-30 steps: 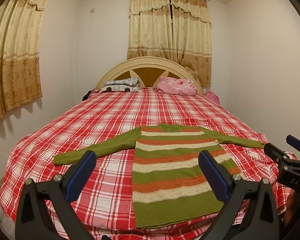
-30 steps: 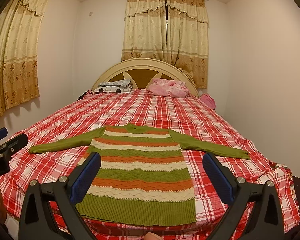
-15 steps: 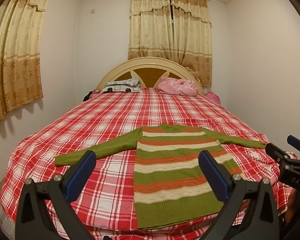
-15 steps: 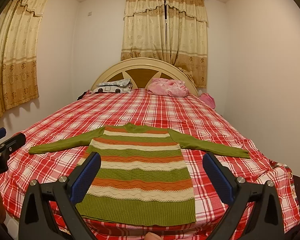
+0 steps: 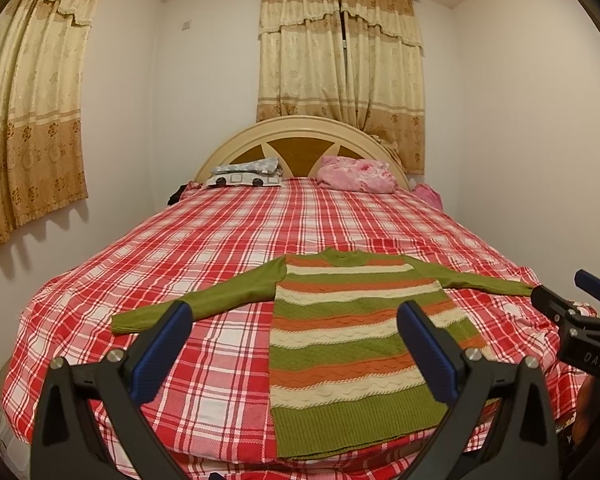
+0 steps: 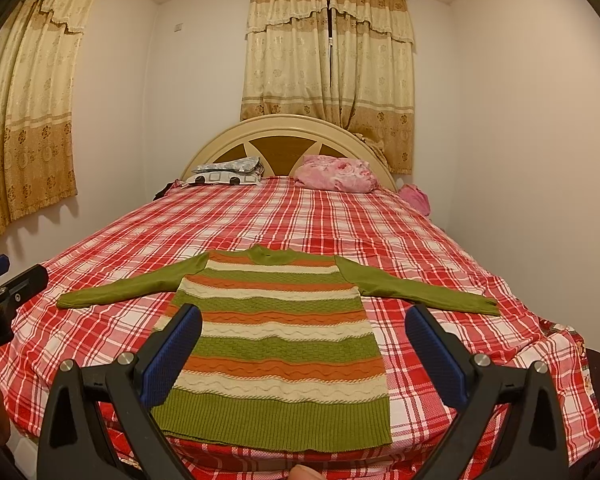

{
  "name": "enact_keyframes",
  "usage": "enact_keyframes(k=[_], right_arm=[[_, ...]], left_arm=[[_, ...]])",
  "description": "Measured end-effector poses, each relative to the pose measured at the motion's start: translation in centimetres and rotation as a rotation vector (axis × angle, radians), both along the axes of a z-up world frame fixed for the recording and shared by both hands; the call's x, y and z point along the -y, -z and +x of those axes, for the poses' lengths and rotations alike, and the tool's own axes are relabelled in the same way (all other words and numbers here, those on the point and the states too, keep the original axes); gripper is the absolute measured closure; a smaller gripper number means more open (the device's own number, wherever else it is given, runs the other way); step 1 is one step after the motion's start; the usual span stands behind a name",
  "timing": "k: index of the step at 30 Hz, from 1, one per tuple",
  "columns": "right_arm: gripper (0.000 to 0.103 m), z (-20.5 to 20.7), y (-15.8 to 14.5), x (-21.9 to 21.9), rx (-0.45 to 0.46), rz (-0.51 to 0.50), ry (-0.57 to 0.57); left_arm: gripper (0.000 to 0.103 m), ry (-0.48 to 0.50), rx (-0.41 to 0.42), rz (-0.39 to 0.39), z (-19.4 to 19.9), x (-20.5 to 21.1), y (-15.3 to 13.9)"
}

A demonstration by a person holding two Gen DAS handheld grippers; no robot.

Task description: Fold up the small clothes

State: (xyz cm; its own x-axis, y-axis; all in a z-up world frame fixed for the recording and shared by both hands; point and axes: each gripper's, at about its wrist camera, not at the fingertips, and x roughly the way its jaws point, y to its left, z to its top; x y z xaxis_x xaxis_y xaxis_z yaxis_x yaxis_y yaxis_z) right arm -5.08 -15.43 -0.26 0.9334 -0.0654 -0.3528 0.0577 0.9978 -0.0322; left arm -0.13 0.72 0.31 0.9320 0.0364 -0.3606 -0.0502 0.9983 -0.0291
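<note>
Lying flat on the bed (image 5: 228, 240) near its foot was the sweater (image 6: 276, 340), sleeves spread, left tongs (image 5: 296, 344) and right tongs (image 6: 304, 352) wide, empty, above it.

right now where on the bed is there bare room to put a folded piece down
The widest bare patch of the plaid bedspread runs between the sweater's collar and the pillows at the headboard. A smaller one lies below the sweater's left sleeve, beside its body. The near edge is crowded: the hem reaches it, and both grippers, left and right, hang there.
</note>
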Motion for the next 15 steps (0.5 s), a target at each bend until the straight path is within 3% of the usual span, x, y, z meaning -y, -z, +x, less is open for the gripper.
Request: enact_keyframes(k=[15], right_arm=[[0.001,0.65,0.81,0.09,-0.006,0.012,-0.024]], left_arm=[[0.000,0.003,-0.001,0.016,0.49,0.48,0.63]])
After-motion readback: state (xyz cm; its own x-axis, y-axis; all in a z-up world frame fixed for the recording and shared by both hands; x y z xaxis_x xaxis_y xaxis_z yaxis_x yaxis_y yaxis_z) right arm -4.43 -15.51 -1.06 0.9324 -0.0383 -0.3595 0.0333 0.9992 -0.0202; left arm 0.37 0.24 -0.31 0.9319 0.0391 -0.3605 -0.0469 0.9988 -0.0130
